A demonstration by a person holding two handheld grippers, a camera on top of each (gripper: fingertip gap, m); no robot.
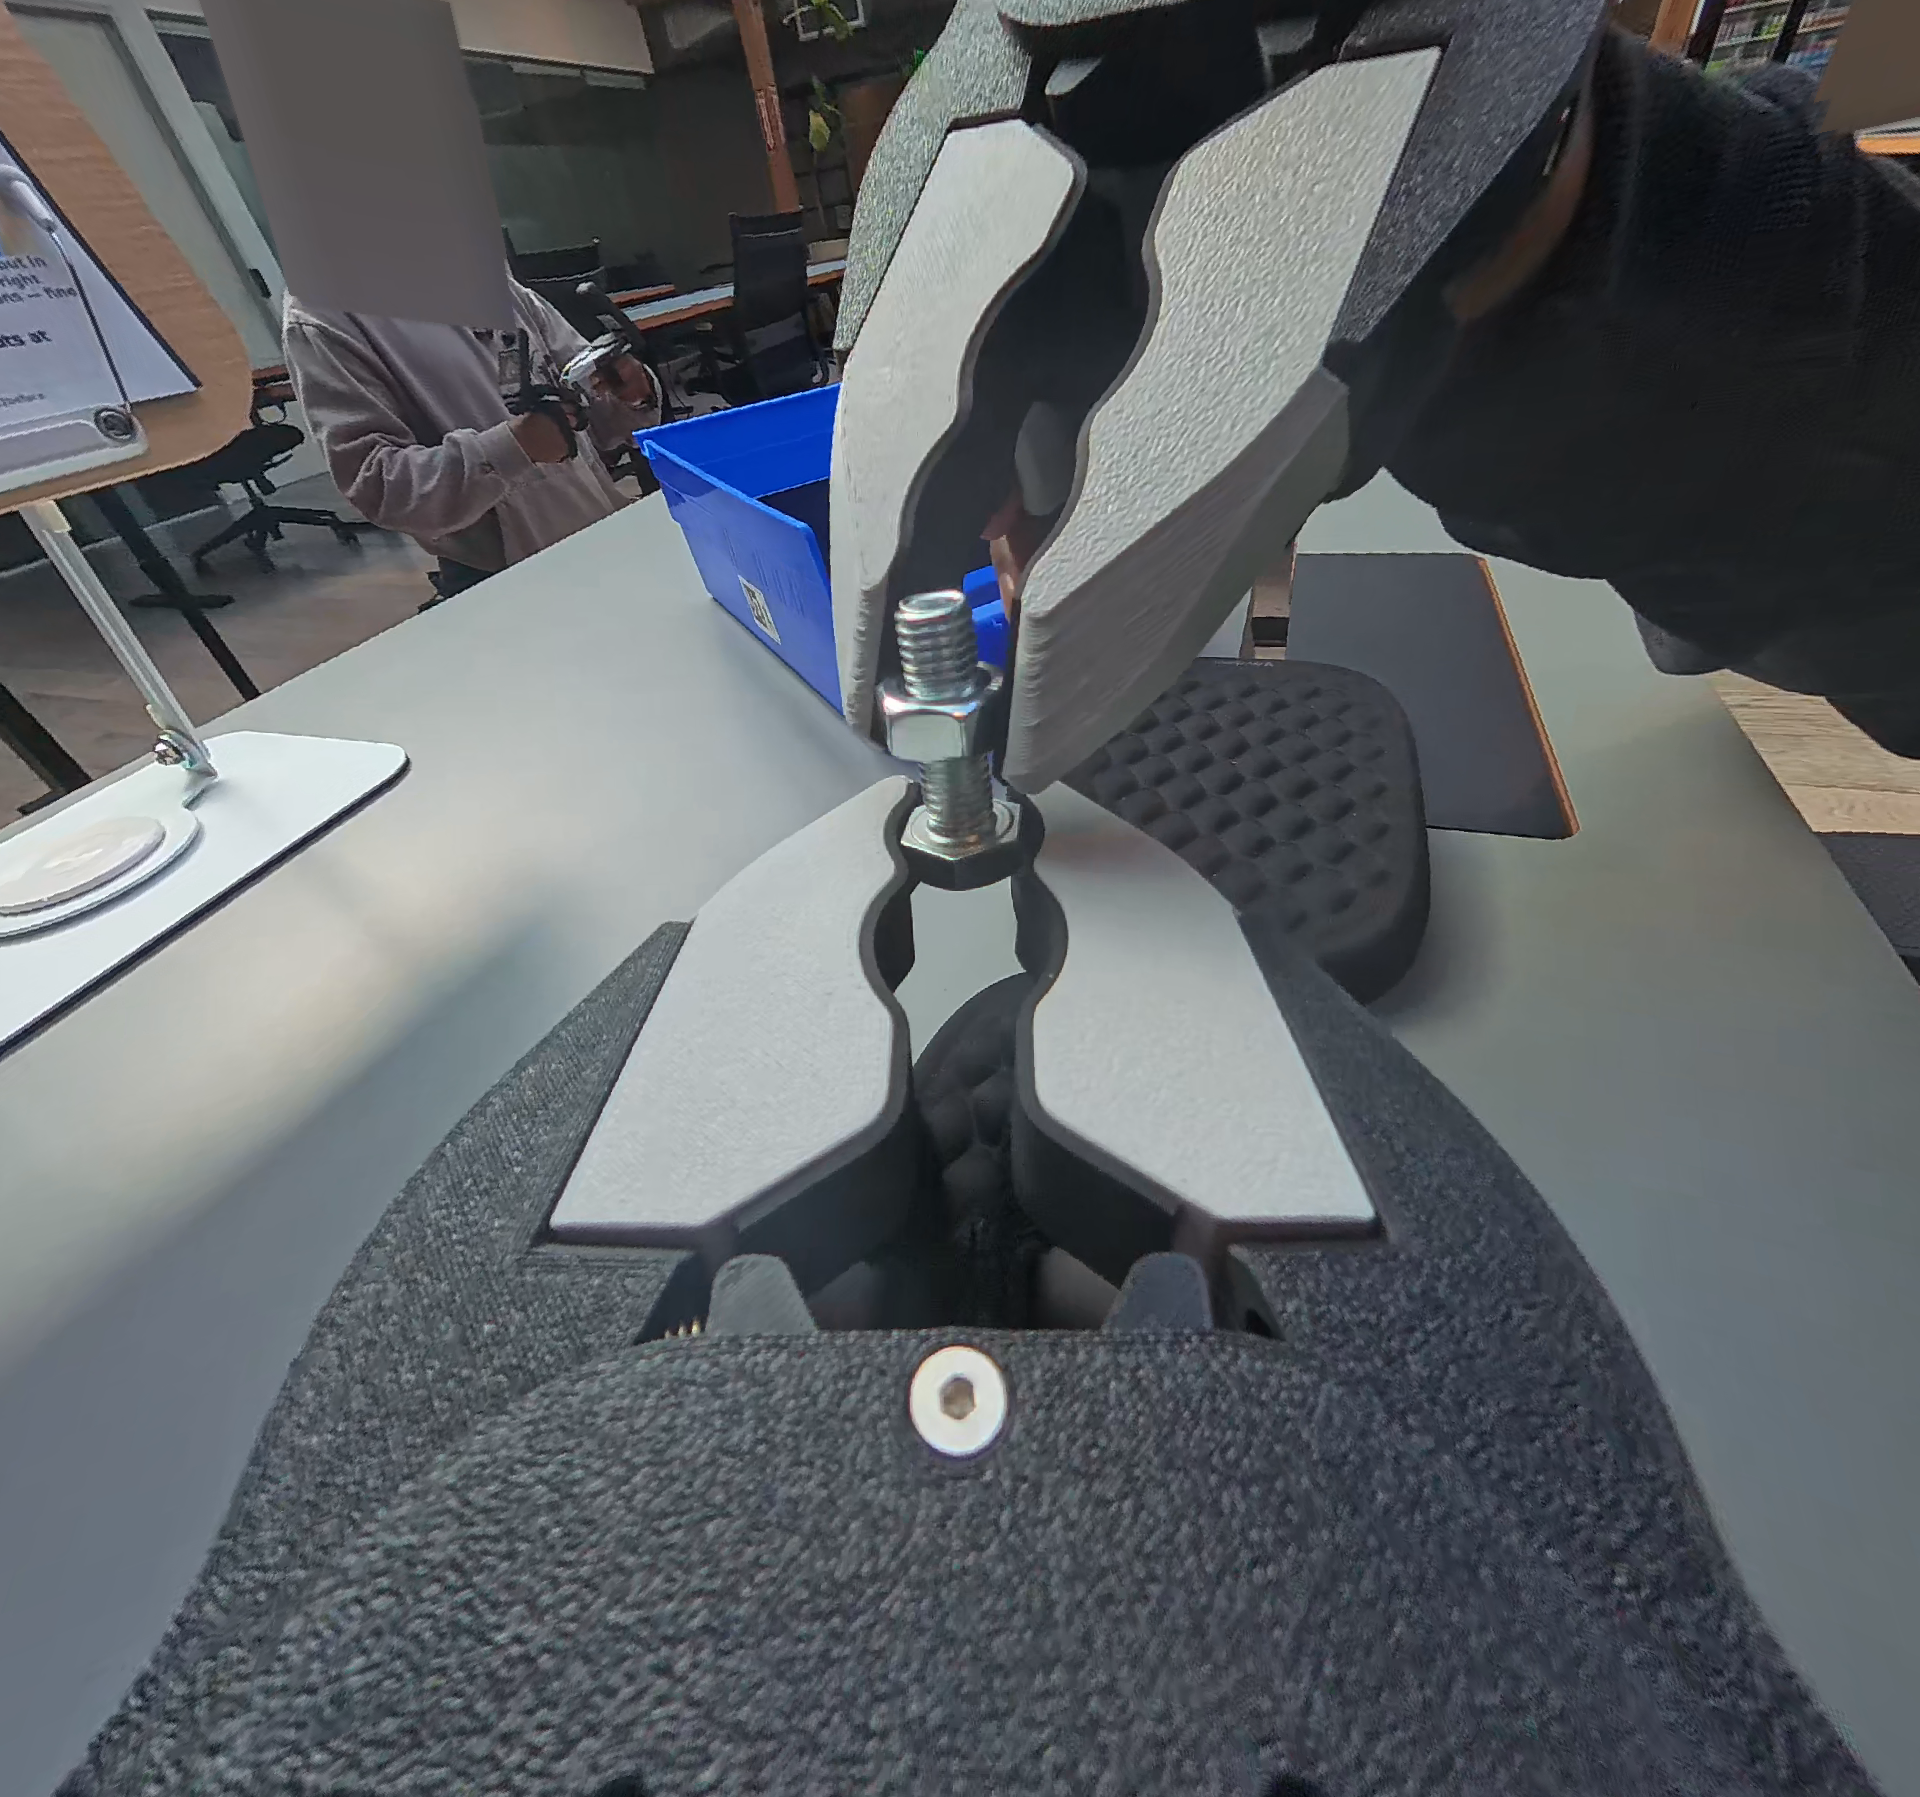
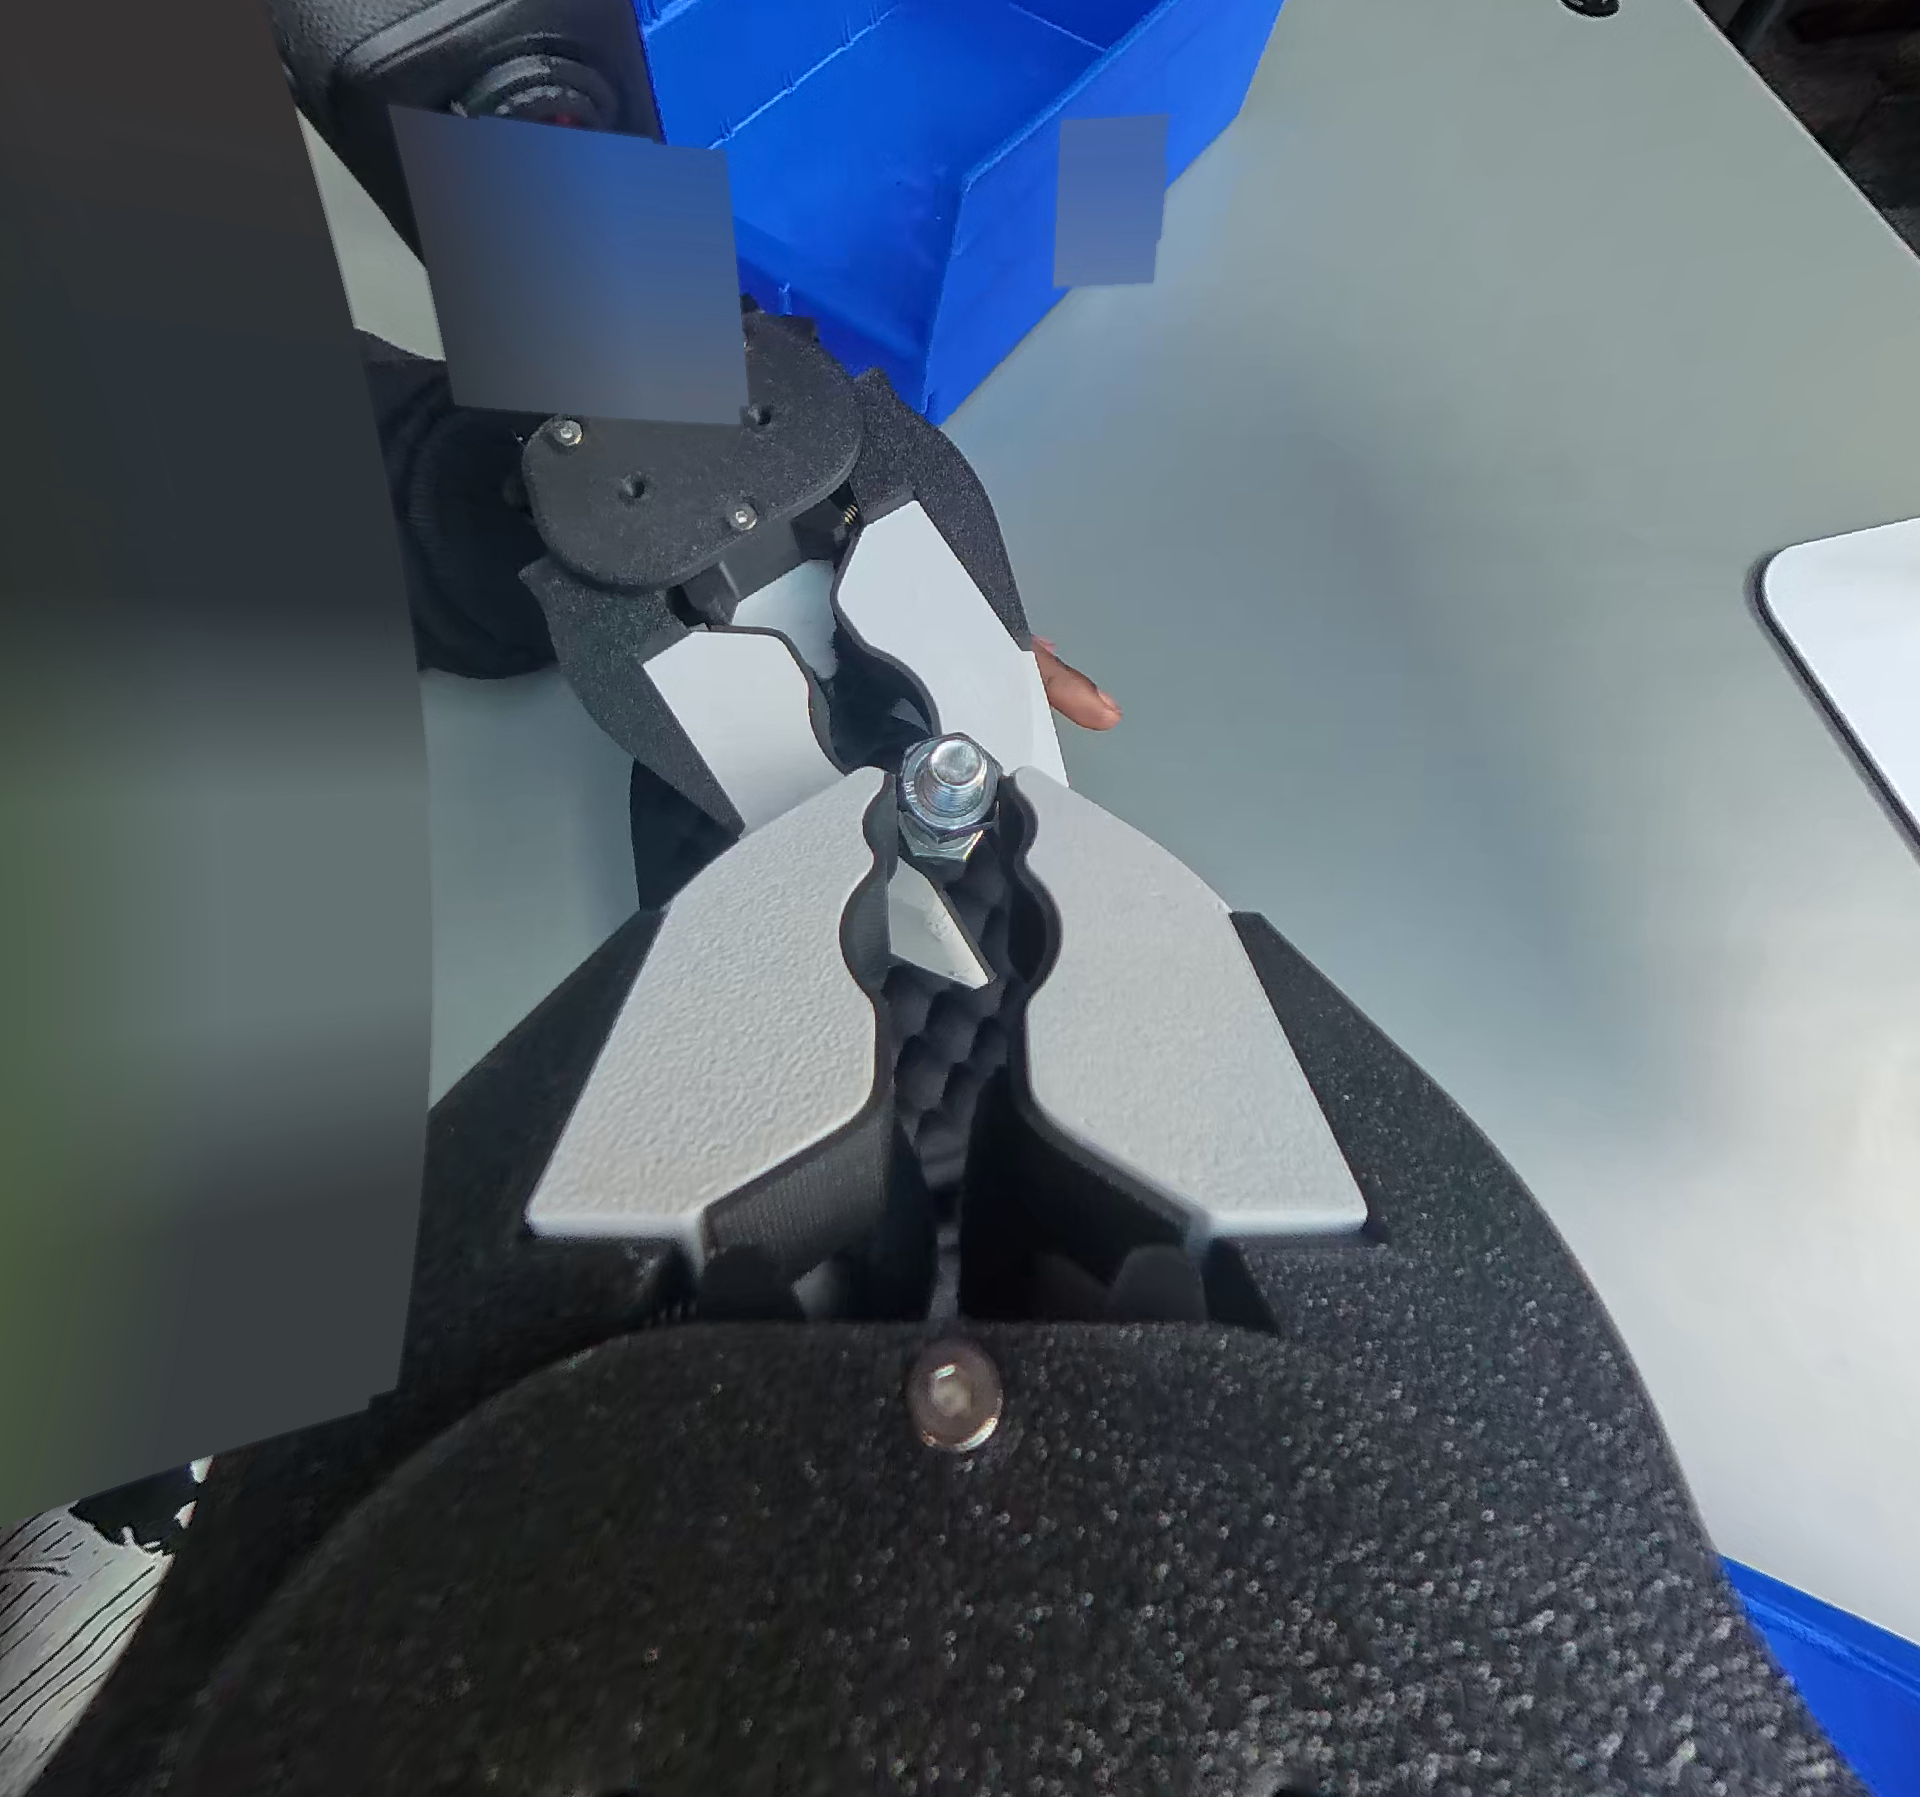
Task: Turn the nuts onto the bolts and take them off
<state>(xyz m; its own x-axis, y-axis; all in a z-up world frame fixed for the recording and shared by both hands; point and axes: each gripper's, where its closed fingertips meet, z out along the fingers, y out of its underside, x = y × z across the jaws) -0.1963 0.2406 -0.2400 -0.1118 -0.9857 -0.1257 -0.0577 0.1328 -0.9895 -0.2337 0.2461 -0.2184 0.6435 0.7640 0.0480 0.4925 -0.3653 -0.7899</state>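
The left claw (image 1: 961, 848), black textured plastic with pale grey finger plates, filled the near part of its own view, its tips pinched tight on the hexagonal head at the bottom of an upright silver threaded steel bolt (image 1: 943, 708). The right claw (image 1: 940, 708), of the same make, reached down from above and far right, held by a hand in a black glove (image 1: 1662, 397), its fingers narrowed around the silver hexagonal nut (image 1: 928, 724) sitting partway down the thread. All of this hung just above the broad grey tabletop (image 1: 520, 812). A bright blue open plastic bin (image 1: 748, 542) stood farther off, behind the claws. A black dimpled foam pad (image 1: 1278, 812) lay to the right. A white flat stand base (image 1: 208, 833) rested at the left.
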